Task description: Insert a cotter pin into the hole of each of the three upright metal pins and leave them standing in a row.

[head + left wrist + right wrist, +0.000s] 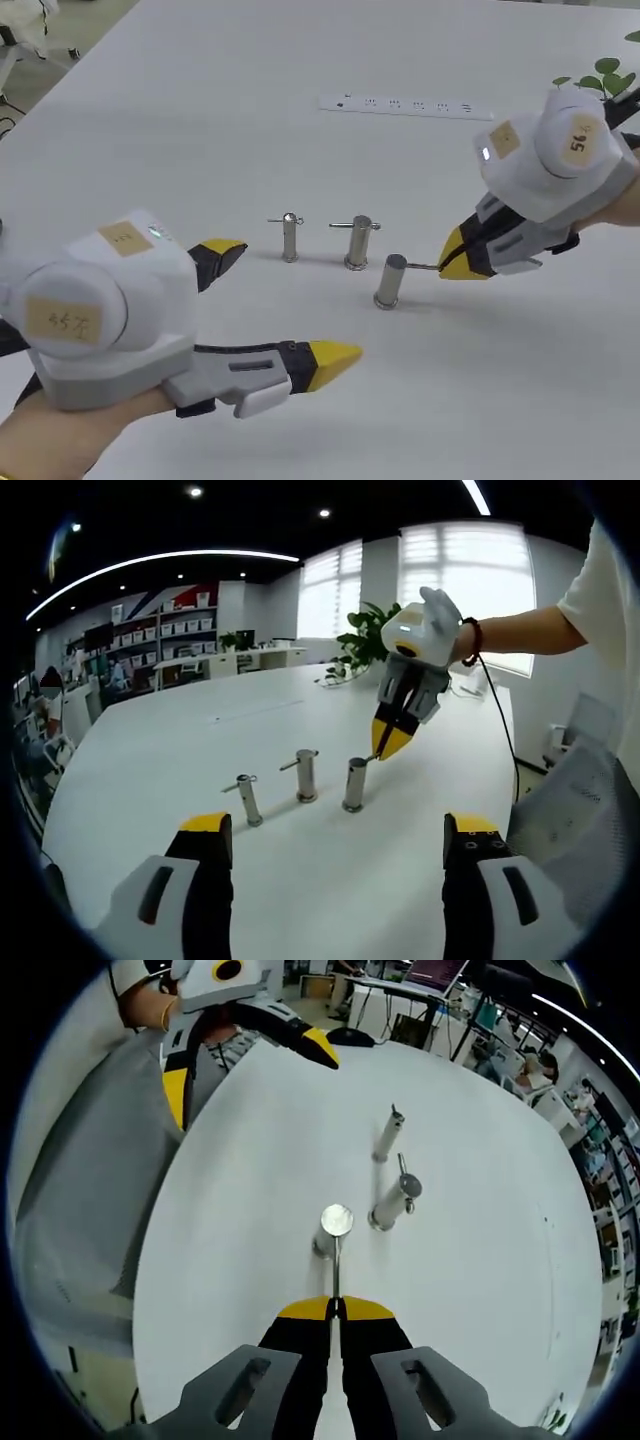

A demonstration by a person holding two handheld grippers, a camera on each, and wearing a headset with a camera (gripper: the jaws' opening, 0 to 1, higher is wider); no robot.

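- The third metal pin (390,280) stands upright on the counter (180,130), nearest us in the row and just beside the middle metal pin (357,243).
- A cotter pin (424,266) lies level between that pin's top and the right tool (452,262), which is pressed together on the cotter's rear end.
- Its tip meets the pin just under the head. We cannot tell whether it has entered the hole.
- To do this well, we judge the cotter should stay level and square to the hole and be pushed straight along its own line. A sideways push could tip the pin, which stands unheld.
- The left tool (290,300) hovers with its jaws spread, holding nothing, well apart from the row. We think it could steady the pin's base if it rocks.
- Count of metal pins: three, all upright. The outer metal pin (290,238) and the middle one each carry a cotter across the top.
- Count of cotter pins: three, two seated and one pinched.
- Further out: two tools and one power strip (405,104) at the far side.
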